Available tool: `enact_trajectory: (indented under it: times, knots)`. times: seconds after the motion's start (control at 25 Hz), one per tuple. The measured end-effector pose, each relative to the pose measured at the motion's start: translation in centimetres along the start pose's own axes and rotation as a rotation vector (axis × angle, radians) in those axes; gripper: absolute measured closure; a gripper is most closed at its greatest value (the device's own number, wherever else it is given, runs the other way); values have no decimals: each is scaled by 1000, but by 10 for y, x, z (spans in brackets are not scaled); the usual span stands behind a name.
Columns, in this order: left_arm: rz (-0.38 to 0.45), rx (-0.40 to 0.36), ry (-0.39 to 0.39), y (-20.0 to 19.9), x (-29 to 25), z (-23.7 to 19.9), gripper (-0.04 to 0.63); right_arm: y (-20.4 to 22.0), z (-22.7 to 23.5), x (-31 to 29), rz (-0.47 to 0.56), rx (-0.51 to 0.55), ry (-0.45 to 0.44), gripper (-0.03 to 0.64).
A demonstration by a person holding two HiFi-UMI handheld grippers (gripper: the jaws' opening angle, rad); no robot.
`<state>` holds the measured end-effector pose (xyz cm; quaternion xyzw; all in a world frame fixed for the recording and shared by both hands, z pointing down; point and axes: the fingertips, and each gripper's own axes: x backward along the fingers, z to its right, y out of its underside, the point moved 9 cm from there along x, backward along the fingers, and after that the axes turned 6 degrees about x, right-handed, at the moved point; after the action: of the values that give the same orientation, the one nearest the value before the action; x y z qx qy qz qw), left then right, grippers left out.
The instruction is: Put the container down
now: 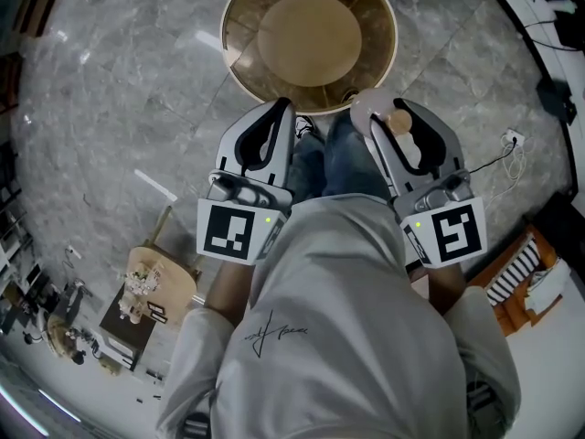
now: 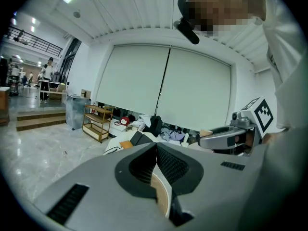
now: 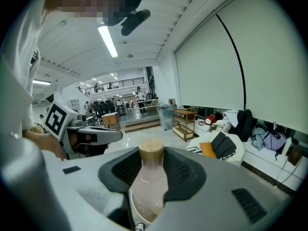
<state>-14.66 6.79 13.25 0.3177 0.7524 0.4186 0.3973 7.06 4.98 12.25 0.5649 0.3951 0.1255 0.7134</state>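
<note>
Table (image 1: pixel 311 39), round and wooden, stands on the stone floor. Left gripper (image 1: pixel 285 110), just short of the table's near rim, has its jaws pressed together, empty. Right gripper (image 1: pixel 391 117), beside that rim, pinches a pale cork-topped bottle (image 3: pixel 150 177).

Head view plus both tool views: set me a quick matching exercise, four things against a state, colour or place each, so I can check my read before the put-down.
Things:
1. left tool
2. right tool
3. container
4. round table

Descriptions:
A. pale pink, with a tan cap
B. shut on the container
C. below, just beyond the tips of both tools
D. jaws together, nothing between them

Pairs: 1-D, 2-B, 3-A, 4-C.
</note>
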Motion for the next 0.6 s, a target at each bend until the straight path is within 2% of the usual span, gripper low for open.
enact_trajectory:
  times: [0.6]
  knots:
    - [-35,36,-48,18,-22,-2,577,18,23,-21,-24,-14,-62,469]
